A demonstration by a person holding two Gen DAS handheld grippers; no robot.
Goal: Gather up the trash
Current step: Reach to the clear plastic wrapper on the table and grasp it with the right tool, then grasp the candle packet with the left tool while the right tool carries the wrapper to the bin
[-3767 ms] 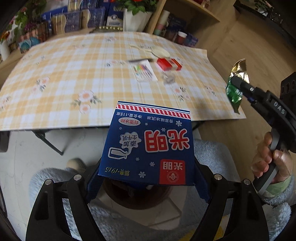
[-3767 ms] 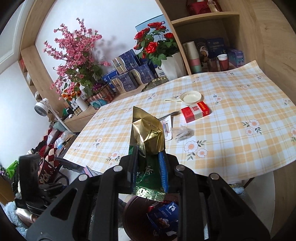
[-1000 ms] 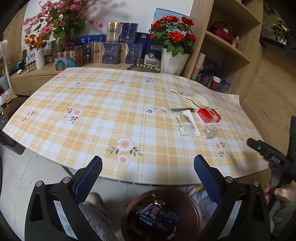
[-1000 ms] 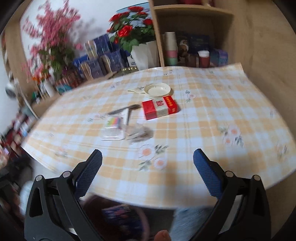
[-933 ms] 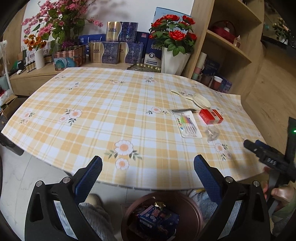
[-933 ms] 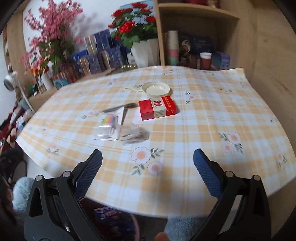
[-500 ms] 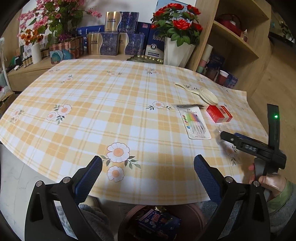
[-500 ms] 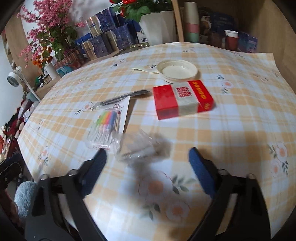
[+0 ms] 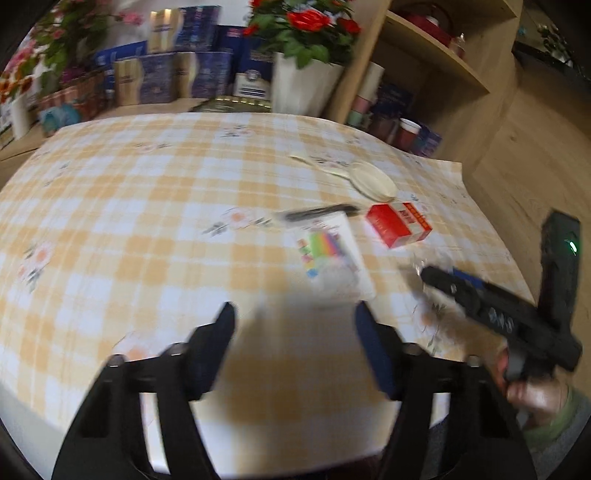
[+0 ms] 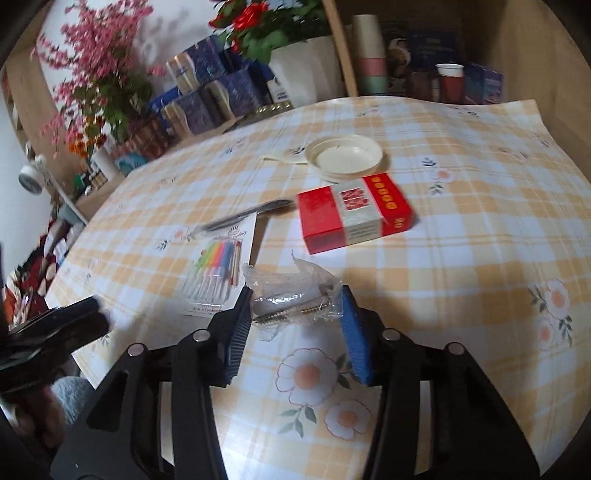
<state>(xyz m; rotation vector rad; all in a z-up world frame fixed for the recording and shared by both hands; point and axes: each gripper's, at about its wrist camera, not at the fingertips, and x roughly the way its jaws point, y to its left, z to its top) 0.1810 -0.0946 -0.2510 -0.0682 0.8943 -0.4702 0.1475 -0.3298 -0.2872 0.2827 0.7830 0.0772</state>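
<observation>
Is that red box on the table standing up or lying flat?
Lying flat. The red box rests on its broad face on the checked tablecloth, with its printed top facing up, just in front of the white lid.

Bag of screws [image 10: 295, 295] before box [image 10: 354, 218]; pen pack [image 10: 218, 273] left.

Red roses [image 9: 314, 22] sit in a white pot [image 9: 301, 88] at the far side, with blue boxes [image 9: 192, 62] to their left.

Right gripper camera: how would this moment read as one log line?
right gripper: closing around clear bag of screws | left gripper: closing, nothing between | table: red box, marker pack remain
</observation>
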